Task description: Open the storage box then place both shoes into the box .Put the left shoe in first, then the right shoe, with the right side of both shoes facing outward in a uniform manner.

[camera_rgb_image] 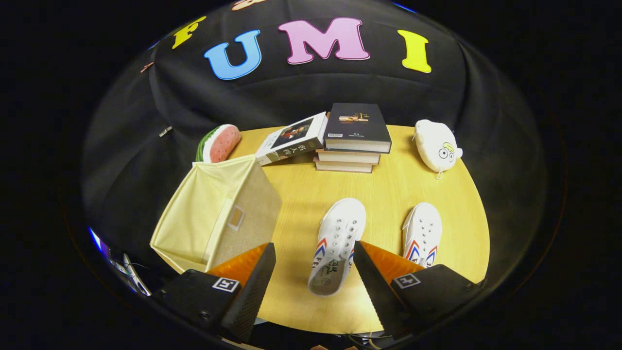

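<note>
Overhead, the gripper [314, 253] gapes wide, holding nothing, above a white shoe [336, 245] with illegible insole print.

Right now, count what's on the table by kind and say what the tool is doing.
Shoes: 2
Books: 4
Storage box: 1
Plush toys: 2
Total: 9
Tool: open, fingers either side of one shoe's heel.
</note>
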The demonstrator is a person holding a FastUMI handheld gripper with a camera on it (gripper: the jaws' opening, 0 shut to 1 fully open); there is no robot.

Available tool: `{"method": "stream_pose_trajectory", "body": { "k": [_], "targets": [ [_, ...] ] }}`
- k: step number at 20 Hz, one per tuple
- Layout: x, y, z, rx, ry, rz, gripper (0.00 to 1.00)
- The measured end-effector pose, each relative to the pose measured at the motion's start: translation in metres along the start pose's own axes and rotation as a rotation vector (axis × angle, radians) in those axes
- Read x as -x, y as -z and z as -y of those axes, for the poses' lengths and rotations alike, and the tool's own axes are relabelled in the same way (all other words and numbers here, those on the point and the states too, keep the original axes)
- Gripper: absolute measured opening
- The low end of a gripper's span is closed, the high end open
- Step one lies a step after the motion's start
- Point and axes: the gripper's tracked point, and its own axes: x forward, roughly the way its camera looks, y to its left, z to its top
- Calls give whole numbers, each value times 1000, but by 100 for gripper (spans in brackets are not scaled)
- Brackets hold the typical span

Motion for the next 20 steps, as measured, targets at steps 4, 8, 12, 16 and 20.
{"method": "stream_pose_trajectory", "body": {
  "k": [4,8,12,16,20],
  "targets": [
    [-20,8,22,25,17,-49,99],
    [-37,22,31,29,14,-102,99],
    [-63,43,54,86,50,-167,99],
    [-78,68,64,149,59,-242,99],
    [-84,79,77,157,83,-295,99]
  ]
}}
